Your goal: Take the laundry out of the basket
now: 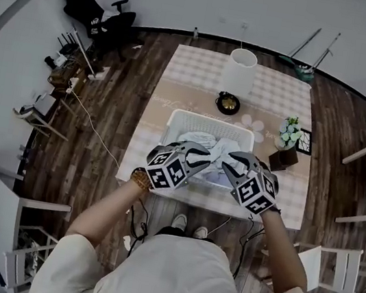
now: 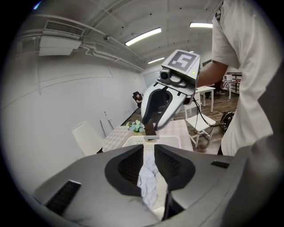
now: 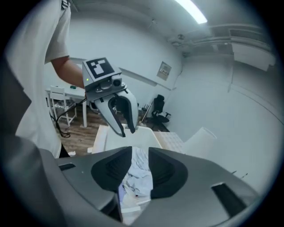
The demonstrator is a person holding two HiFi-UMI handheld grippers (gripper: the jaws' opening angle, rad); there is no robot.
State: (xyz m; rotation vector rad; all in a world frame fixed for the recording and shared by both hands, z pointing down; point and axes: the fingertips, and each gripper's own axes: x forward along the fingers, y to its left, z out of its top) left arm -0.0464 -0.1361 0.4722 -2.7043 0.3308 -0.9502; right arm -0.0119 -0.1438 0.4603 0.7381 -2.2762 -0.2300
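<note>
Over the basket (image 1: 173, 124) the left tongs (image 1: 199, 157) and right tongs (image 1: 235, 161) angle down, both parted and empty, seemingly poised to seize the laundry (image 1: 215, 148).

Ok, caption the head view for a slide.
A person holds the left gripper and right gripper over a white basket of pale laundry on a table.
</note>
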